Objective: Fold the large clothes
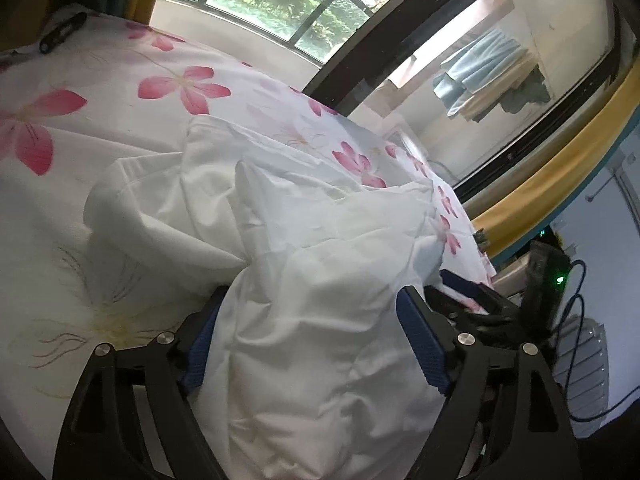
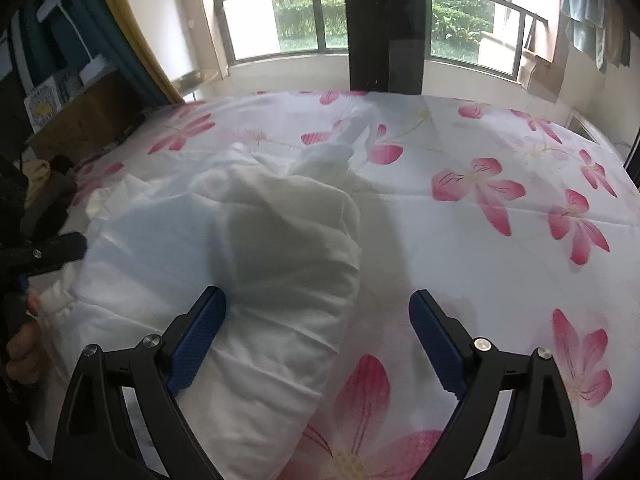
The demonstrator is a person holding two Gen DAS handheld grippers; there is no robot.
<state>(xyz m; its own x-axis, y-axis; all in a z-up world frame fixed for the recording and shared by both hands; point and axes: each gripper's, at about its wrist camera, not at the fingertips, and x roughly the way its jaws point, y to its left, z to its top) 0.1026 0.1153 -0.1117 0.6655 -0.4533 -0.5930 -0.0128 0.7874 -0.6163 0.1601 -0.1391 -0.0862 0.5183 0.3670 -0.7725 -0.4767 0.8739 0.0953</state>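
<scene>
The white garment (image 1: 320, 280) lies bunched on the flowered bed (image 2: 500, 264). Both the left tool (image 1: 308, 332) and the right tool (image 2: 318, 332) are spread wide, gripping nothing. A hem, seemingly buried, should be found and pulled flat before anything is folded.

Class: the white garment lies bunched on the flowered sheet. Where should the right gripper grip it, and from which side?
Probably the rounded fold of the white garment nearest the open right gripper, approached from the bare flowered sheet on its right; that edge bulges free.
</scene>
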